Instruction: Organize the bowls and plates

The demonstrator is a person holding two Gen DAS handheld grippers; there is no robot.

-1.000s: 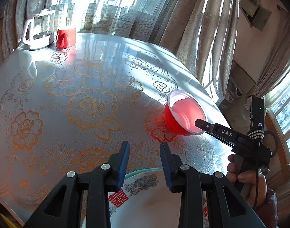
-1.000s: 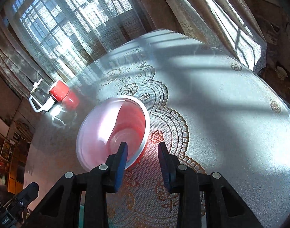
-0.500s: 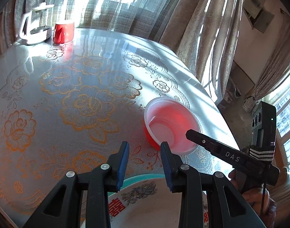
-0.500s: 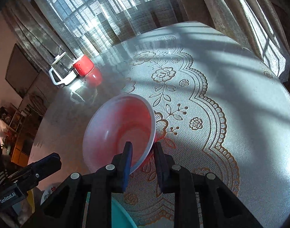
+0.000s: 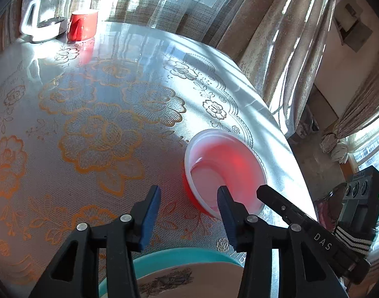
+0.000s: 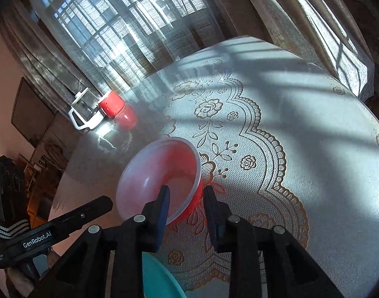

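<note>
R gripper (image 6: 185, 207) jaws closing on near rim of red bowl (image 6: 159, 173). L gripper (image 5: 188, 217) jaws opening, nothing between, above teal-rimmed plate (image 5: 179, 258).

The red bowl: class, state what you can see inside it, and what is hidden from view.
Inside the red bowl only its pale, empty interior shows, plus one finger of the right gripper, whose closing jaws straddle the near rim. That finger and the left gripper cover part of the near wall.

A home dining room: lace-patterned tablecloth (image 5: 102, 124), window curtains (image 5: 276, 37), kettle (image 5: 44, 12), red mug (image 5: 82, 26).
</note>
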